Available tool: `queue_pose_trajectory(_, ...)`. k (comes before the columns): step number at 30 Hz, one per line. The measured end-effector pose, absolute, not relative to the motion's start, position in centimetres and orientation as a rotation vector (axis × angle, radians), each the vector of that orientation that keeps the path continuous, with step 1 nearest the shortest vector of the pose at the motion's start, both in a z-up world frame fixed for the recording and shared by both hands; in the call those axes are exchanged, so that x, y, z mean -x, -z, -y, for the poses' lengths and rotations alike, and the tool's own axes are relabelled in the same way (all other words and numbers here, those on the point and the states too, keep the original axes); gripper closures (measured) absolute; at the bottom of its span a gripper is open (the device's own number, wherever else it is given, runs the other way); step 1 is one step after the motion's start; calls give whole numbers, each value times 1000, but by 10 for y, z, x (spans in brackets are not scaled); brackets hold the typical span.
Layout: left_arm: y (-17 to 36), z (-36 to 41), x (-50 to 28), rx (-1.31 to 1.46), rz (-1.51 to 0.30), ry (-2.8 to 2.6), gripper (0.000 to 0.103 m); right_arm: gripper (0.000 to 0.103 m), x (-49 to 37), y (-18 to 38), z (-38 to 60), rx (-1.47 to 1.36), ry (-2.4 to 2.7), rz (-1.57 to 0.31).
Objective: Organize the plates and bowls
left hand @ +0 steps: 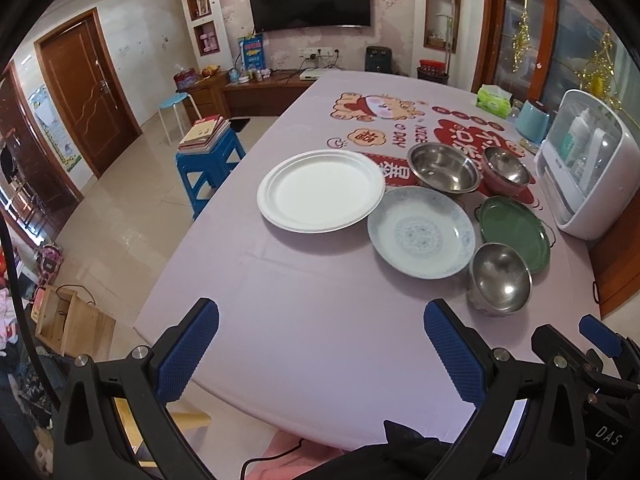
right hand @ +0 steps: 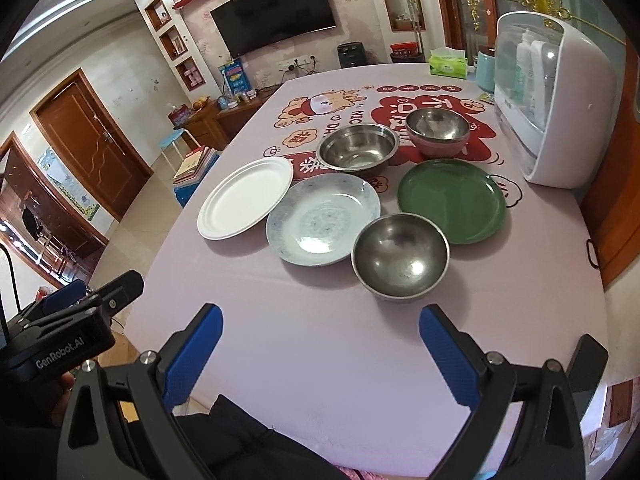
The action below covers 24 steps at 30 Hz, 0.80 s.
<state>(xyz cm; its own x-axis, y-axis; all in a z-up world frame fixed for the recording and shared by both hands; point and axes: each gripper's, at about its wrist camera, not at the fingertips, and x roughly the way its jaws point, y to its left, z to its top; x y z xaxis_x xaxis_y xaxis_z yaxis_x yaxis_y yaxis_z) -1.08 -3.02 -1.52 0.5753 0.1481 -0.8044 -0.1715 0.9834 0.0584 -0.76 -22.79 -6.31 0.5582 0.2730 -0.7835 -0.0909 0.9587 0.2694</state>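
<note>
Six dishes sit on the pink table (left hand: 304,320) (right hand: 320,312). A white plate (left hand: 320,190) (right hand: 246,204) lies at the left, a blue-patterned plate (left hand: 420,232) (right hand: 322,222) beside it, and a green plate (left hand: 514,232) (right hand: 454,202) at the right. A steel bowl (left hand: 500,280) (right hand: 400,256) is nearest. Behind stand a wide steel bowl (left hand: 444,166) (right hand: 356,148) and a pink-sided steel bowl (left hand: 506,170) (right hand: 436,130). My left gripper (left hand: 320,346) and right gripper (right hand: 320,350) hover open and empty over the table's near edge.
A white countertop cabinet (left hand: 584,168) (right hand: 556,108) stands at the table's right side, with a teal canister (left hand: 532,120) and a tissue pack (right hand: 448,64) behind. A blue stool (left hand: 208,160) with books stands left of the table. A person's dark sleeve shows at the bottom.
</note>
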Motion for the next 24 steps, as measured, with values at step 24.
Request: queue_pose_trajectory(24,27,-64,-83,64,-969,19,1,4,-47,60,154,-279,-48,-926)
